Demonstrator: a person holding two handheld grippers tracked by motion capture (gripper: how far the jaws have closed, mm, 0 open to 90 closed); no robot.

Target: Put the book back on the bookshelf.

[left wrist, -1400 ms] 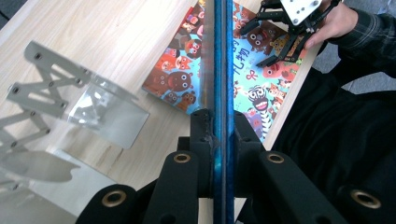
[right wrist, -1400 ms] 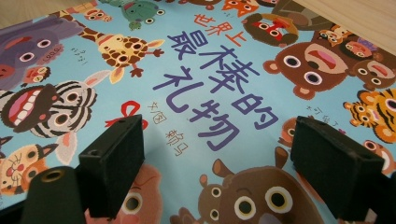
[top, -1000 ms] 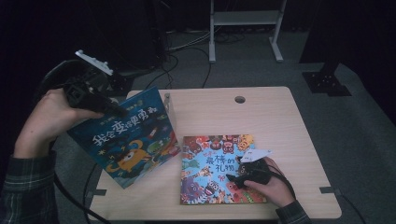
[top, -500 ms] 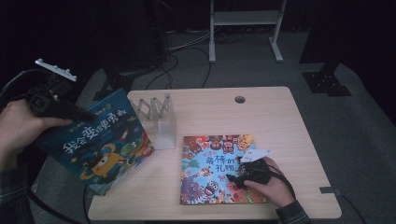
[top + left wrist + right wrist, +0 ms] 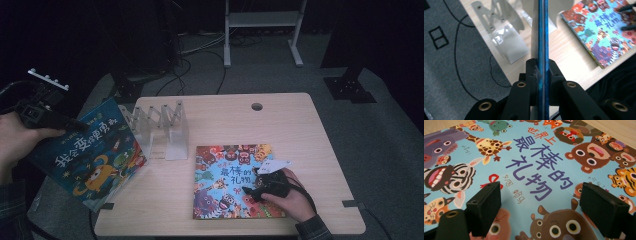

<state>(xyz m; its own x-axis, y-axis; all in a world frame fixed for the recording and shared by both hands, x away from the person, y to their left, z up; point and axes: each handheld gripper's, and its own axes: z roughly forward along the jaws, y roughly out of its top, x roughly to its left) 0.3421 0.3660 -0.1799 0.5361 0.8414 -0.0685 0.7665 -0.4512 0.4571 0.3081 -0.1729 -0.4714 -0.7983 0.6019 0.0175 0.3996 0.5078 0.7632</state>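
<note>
Seen from the high view, a wooden table [image 5: 300,130] carries a clear zigzag book stand [image 5: 160,127] near its far left corner. The left gripper [image 5: 75,123], held in a hand off the table's left edge, is clamped on the top edge of a blue picture book [image 5: 87,155], which hangs tilted over the table's left side, just beside the stand. The right gripper [image 5: 248,190] rests on a second, animal-covered book [image 5: 225,182] lying flat near the front edge, well apart from the blue one.

Left gripper view: both black jaws are closed tight on the blue book's spine [image 5: 541,37], seen edge-on and running straight up between them; the stand [image 5: 499,27] and the flat book [image 5: 604,32] lie beyond.

Right gripper view: the jaws stand apart, gripping nothing, with the animal-covered book's cover [image 5: 524,170] lying directly beneath and between them.
</note>
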